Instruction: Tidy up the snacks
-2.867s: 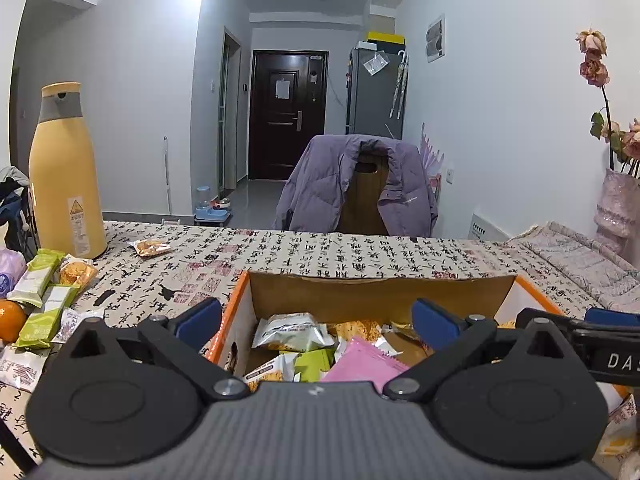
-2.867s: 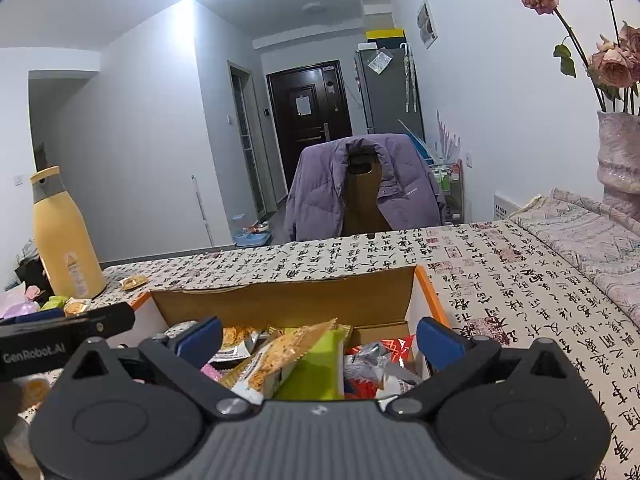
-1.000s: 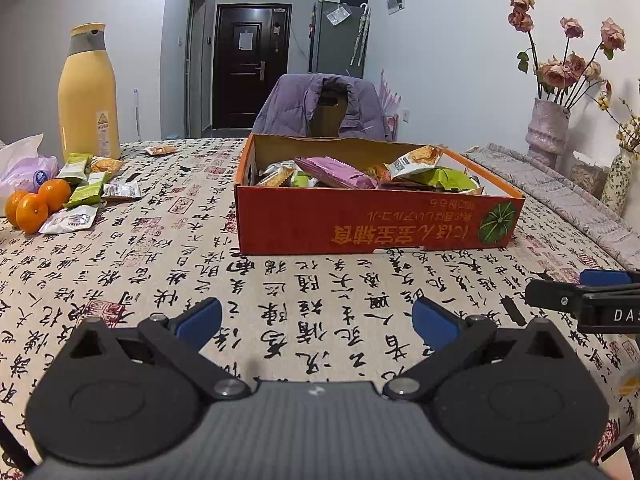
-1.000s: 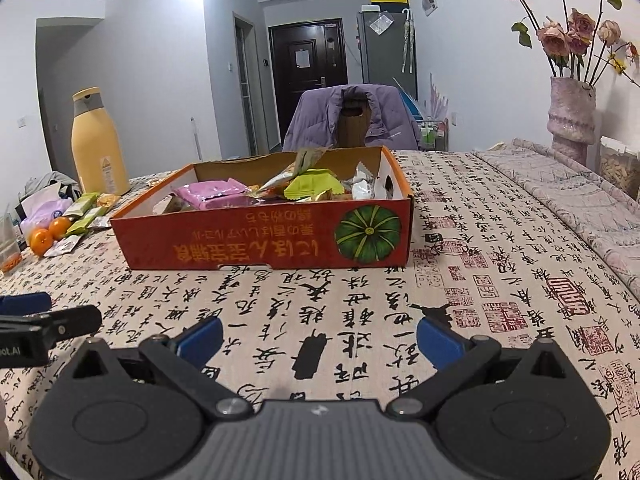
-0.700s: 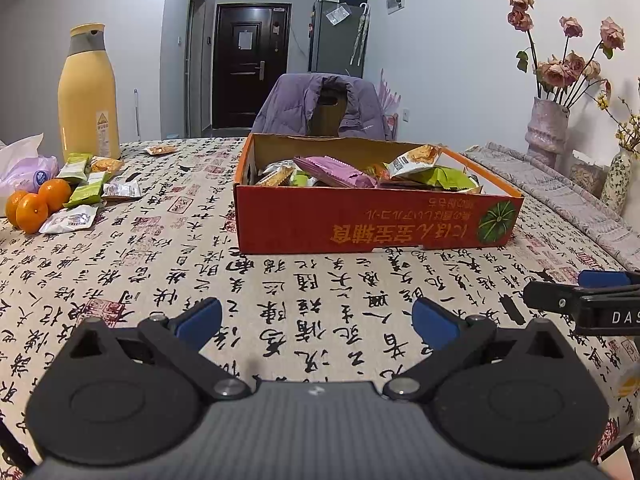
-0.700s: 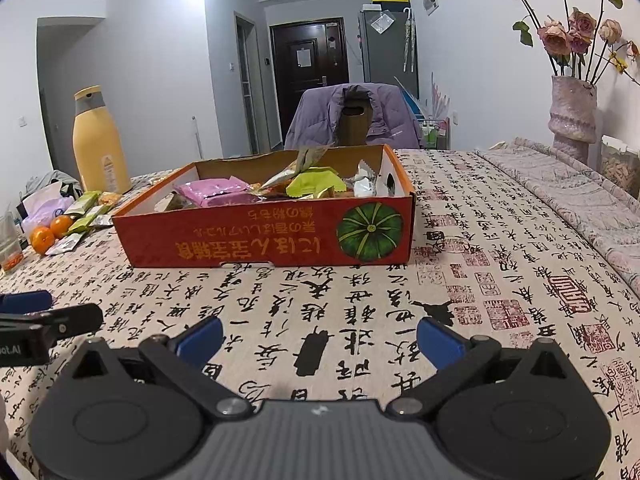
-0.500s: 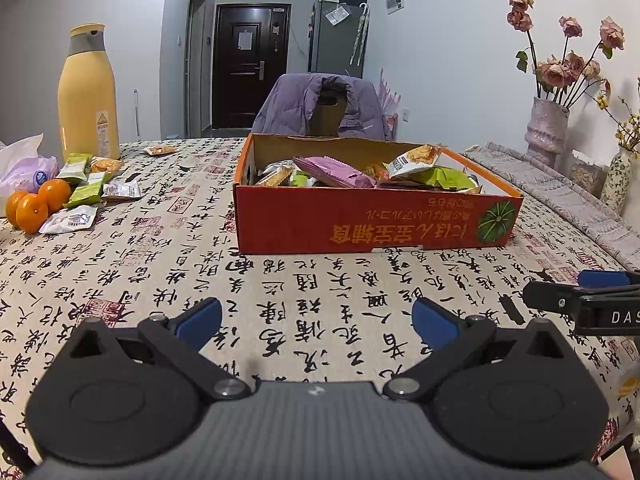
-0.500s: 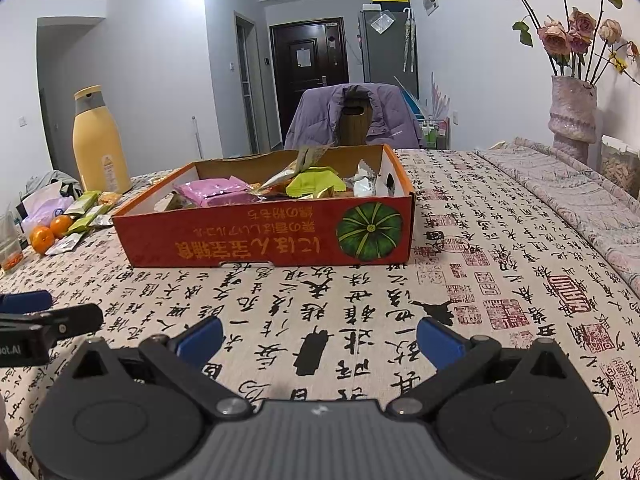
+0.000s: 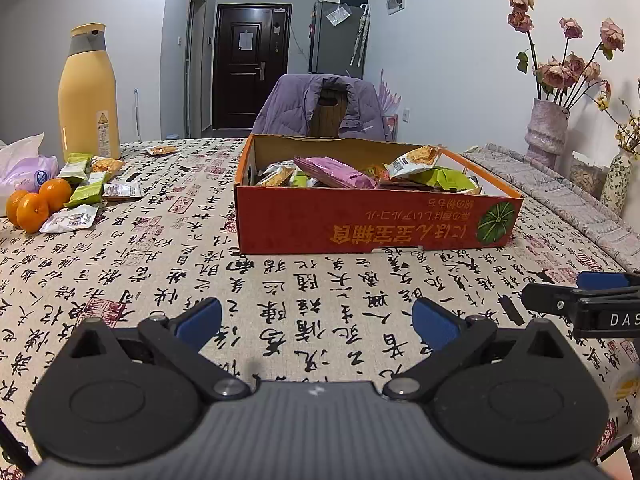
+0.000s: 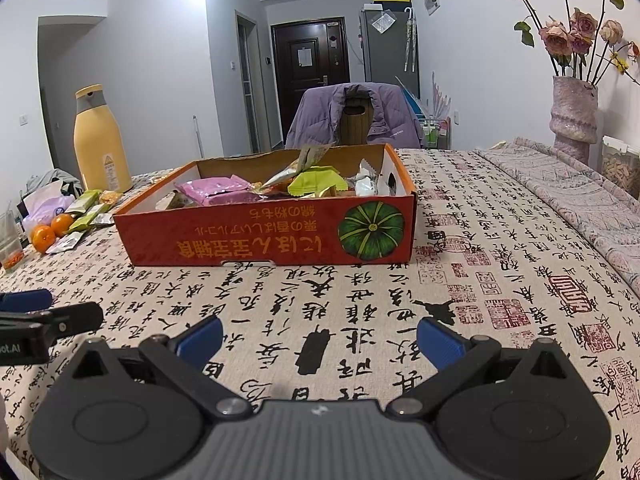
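A red cardboard box [image 9: 360, 228] with a pumpkin print stands mid-table, filled with snack packets: a pink one [image 9: 336, 172], green ones [image 9: 440, 178] and others. It also shows in the right wrist view [image 10: 260, 240]. Several loose snack packets [image 9: 86, 192] lie at the table's left. My left gripper [image 9: 316, 322] is open and empty, low over the tablecloth in front of the box. My right gripper [image 10: 318, 340] is open and empty, likewise in front of the box, to the right of the left one.
A tall yellow bottle [image 9: 88, 92] stands at the back left, with oranges [image 9: 38, 204] and a plastic bag [image 9: 24, 164] near it. A vase of dried roses [image 9: 548, 132] stands at the right. A chair with a purple jacket [image 9: 320, 108] is behind the table.
Both grippers have pulled back from over the box to the table's near side and dropped low. In the last second nothing has visibly moved.
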A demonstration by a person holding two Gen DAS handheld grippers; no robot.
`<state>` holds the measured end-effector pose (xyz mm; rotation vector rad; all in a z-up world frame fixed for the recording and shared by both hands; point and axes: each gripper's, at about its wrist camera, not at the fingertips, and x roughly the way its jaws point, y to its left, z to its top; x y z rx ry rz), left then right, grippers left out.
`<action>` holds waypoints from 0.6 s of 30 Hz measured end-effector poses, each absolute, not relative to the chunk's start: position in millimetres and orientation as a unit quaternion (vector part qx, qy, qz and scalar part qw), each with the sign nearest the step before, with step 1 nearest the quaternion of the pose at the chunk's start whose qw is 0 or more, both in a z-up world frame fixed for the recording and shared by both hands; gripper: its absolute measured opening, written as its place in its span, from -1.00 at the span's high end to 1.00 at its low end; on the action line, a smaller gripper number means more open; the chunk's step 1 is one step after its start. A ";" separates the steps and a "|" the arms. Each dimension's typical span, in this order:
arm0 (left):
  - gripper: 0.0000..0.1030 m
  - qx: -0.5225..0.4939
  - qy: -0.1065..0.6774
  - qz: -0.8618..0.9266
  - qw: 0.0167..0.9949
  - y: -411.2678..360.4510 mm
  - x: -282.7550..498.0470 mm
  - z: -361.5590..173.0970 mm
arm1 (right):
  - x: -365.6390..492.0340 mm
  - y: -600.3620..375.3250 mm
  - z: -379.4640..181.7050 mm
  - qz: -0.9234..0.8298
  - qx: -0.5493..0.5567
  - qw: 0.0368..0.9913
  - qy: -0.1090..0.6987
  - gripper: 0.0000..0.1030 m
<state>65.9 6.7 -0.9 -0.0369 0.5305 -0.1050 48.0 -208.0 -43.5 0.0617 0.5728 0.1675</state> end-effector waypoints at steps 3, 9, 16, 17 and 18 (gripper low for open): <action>-1.00 -0.019 0.262 -0.052 0.964 7.1 65.5 -0.9 | 47.8 -207.6 -43.7 0.082 0.030 0.955 0.282 -1.00; -1.00 -0.019 0.262 -0.053 0.964 7.0 64.7 -0.5 | 47.1 -207.2 -43.7 0.083 0.030 0.955 0.282 -1.00; -1.00 -0.019 0.259 -0.054 0.964 7.4 63.6 0.5 | 47.1 -207.1 -43.7 0.083 0.030 0.955 0.282 -1.00; -1.00 -0.020 0.258 -0.054 0.964 7.7 64.0 0.8 | 46.7 -207.0 -43.8 0.083 0.029 0.955 0.282 -1.00; -1.00 -0.020 0.258 -0.054 0.964 7.8 64.0 0.9 | 47.0 -207.0 -43.6 0.083 0.030 0.955 0.282 -1.00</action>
